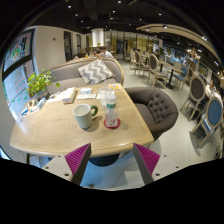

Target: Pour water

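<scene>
Gripper (pixel 112 160), fingers spread and empty, faces a wooden table (pixel 60 130). Water bottle (pixel 111 110) and mug (pixel 85 116) stand upright, side by side beyond the fingers, arranged for pouring.

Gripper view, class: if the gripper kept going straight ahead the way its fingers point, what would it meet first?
The gripper is open, above the near edge of the wooden table. Straight ahead stands the water bottle, with the mug just beside it. The bottle looks likeliest to be met first, though depth is hard to judge.
</scene>
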`<state>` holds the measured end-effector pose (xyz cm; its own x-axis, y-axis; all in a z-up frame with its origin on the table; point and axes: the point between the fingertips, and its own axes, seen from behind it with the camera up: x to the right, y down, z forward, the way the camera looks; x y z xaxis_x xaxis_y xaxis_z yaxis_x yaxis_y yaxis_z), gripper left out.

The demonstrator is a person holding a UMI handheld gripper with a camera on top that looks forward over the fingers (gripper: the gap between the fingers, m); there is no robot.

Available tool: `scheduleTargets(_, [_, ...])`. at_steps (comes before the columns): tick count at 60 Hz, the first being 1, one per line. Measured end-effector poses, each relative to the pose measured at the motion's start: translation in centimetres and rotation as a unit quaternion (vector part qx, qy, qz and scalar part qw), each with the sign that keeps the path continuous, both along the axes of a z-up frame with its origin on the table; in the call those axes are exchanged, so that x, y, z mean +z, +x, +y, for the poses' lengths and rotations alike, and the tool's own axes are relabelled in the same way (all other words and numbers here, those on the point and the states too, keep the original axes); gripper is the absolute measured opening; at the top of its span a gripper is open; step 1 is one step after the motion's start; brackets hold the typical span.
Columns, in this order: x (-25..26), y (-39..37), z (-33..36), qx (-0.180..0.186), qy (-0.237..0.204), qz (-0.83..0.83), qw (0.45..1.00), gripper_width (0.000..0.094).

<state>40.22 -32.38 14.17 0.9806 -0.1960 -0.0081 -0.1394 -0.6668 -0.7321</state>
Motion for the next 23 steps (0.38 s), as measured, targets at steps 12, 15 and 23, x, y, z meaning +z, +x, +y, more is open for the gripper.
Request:
scheduleTargets(12, [0.8,-0.4,-1.7,-0.007,-0.004,-0.012,1.000,0.0855])
scheduleTargets(15, [0.9,-0.6,-2.0,-0.005,-0.004,-0.018,1.000,0.0853])
scheduleTargets(23, [0.9,-1.4,-1.7,0.006,-0.005,-0.020,1.000,0.0857])
